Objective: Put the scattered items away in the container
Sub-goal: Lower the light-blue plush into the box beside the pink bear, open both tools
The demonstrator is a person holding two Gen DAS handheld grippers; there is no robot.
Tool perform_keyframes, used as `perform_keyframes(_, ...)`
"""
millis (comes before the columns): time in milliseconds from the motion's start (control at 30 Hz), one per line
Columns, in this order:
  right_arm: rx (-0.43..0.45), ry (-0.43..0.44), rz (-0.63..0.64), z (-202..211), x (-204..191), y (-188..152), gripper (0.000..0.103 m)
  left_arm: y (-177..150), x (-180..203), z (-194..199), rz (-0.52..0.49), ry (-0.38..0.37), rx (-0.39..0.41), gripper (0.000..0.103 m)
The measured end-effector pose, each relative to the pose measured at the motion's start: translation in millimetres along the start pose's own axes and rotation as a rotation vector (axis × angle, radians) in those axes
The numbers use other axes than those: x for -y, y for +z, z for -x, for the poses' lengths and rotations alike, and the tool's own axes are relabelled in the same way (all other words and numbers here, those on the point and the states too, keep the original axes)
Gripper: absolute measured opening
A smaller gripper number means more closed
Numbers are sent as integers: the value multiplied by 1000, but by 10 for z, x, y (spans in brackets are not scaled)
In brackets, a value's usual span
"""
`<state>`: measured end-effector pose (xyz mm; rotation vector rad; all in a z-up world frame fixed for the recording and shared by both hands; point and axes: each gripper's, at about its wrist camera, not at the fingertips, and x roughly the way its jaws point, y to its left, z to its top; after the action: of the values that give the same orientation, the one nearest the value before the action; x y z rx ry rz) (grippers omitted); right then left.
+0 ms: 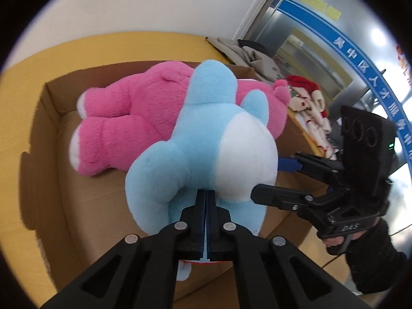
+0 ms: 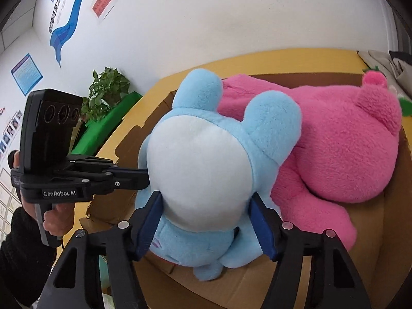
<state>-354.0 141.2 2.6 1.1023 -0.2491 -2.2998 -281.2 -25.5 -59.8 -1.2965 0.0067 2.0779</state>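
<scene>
In the left wrist view, the left gripper [image 1: 206, 200] has its jaws pressed together, and a thin fold of light blue plush shows pinched between the blue pads at the underside of the blue plush toy [image 1: 195, 139]. The blue toy, with its white belly turned to the right, hangs over the open cardboard box [image 1: 49, 118], which sits on a yellow counter [image 1: 23, 77]. Behind it in the box lies a pink plush toy [image 1: 123, 118], stretched on its side, and the blue toy overlaps its middle. At the right, the right gripper [image 1: 273, 180] reaches in from the side, one blue pad touching the white belly and the other black finger lower down. A hand in a dark sleeve [image 1: 373, 257] holds its grip. Beyond the box corner sits a heap of red and cream cloth things [image 1: 309, 103].

In the right wrist view, the right gripper [image 2: 206, 221] stands fairly wide, its two blue pads against either side of the blue plush toy [image 2: 200, 167], pressing the white belly between them. The pink plush toy [image 2: 334, 149] lies to the right in the cardboard box [image 2: 365, 226], touching the blue one. At the left, the left gripper [image 2: 144, 179] meets the blue toy's side, held by a hand [image 2: 56, 219]. A green potted plant [image 2: 108, 92] stands by the white wall.
</scene>
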Motion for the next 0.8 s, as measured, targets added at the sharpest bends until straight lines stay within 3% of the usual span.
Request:
perform_keyframes(167,-8,93,-7,-61,-183,209,71,-115,-123,164,33,50,-7,0)
perform_keyframes(300,-157,146,-27,-411,-325,248,69,-190,-296,430,78,-7,41,0)
perform_keyframes(333,-172,141,-18,-466,-374,216,70,-185,-340,449,91,11,41,0)
perform_keyframes(400,-165,116,-13,-458,-406,194,79,-196,-460,368,127,83,-8,0)
perform_keyframes(467,-181,100,-9,-397,-414,128,89,-213,-568,269,160,102,-46,0)
perform_keyframes(567,-202,72,53,-288,-418,35,93,-268,-634,202,165,118,-57,0)
perform_keyframes(700,-260,69,118,-365,-432,-189,94,-269,-708,171,177,91,-55,0)
perform_keyframes(800,-241,147,60,-467,-455,-216,87,-291,-750,164,180,138,-60,0)
